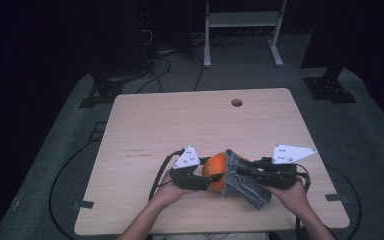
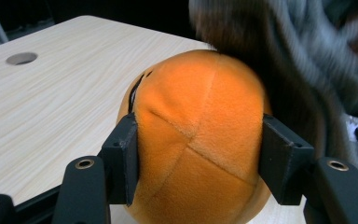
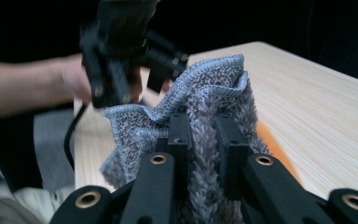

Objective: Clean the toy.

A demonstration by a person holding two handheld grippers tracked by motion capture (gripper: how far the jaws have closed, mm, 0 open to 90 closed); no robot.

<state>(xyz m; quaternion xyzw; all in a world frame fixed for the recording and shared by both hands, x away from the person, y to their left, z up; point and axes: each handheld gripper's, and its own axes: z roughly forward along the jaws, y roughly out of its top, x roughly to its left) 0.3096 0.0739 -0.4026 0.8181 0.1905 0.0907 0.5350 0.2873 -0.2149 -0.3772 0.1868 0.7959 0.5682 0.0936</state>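
Where the high view looks down, my left tongs (image 1: pixel 206 179) and right tongs (image 1: pixel 240 171) meet at the near edge of the table (image 1: pixel 180 120), the orange plush ball (image 1: pixel 217 170) between them. In the left gripper view my jaws squeeze the ball's sides; it dents, soft and light. In the right gripper view my jaws pinch the limp grey towel (image 3: pixel 200 116) just under its hem, draped against the ball.

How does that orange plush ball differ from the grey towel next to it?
The orange plush ball is round, smooth and stitched in panels; the grey towel is flat cloth, shaggy, crumpled in folds with a bound edge. The ball sits clamped between the left tongs, while the towel drapes from the right tongs, pinched thin. Both are soft and gripped over the table.
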